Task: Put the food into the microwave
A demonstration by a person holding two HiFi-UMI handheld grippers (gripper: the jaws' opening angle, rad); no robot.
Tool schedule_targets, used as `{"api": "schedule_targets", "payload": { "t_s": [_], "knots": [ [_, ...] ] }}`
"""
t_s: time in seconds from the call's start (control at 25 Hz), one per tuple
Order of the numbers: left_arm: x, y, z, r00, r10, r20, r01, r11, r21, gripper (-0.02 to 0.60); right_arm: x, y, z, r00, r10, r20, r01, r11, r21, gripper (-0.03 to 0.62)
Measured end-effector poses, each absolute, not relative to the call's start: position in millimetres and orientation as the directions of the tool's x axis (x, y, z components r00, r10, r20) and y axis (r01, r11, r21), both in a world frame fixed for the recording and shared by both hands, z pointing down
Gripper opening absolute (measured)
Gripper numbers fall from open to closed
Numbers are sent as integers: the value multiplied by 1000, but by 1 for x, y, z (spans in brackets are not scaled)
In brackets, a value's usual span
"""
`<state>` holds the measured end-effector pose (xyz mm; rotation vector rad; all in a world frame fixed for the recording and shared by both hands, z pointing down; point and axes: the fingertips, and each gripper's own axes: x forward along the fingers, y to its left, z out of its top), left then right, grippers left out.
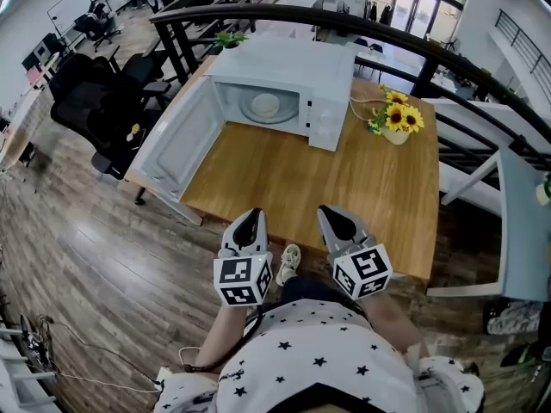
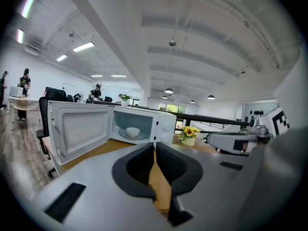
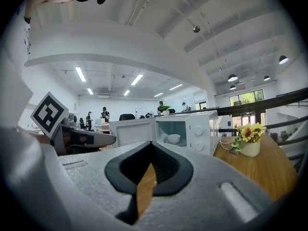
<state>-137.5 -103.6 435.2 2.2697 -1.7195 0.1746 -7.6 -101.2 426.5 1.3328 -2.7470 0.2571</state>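
Note:
A white microwave (image 1: 284,89) stands at the far side of the wooden table (image 1: 344,196), its door (image 1: 182,140) swung wide open to the left. A white bowl (image 1: 264,104) sits on the glass turntable inside; it also shows in the left gripper view (image 2: 133,132) and the right gripper view (image 3: 173,138). My left gripper (image 1: 250,219) and right gripper (image 1: 335,216) hover side by side at the table's near edge, well short of the microwave. Both are shut with nothing between the jaws.
A white pot of sunflowers (image 1: 397,119) stands right of the microwave, with a white cable (image 1: 366,101) behind it. Black office chairs (image 1: 103,93) are at the left, a dark railing (image 1: 344,24) curves behind the table, and a white table (image 1: 516,222) is at the right.

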Motion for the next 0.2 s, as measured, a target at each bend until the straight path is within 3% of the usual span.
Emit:
{"api": "schedule_targets", "payload": {
  "t_s": [0.2],
  "knots": [
    [-138,-105,435,287,-920,266,-955,-252,159,17,-8,-101,428,-619,-772,145,-785,609,-113,5]
  ]
}}
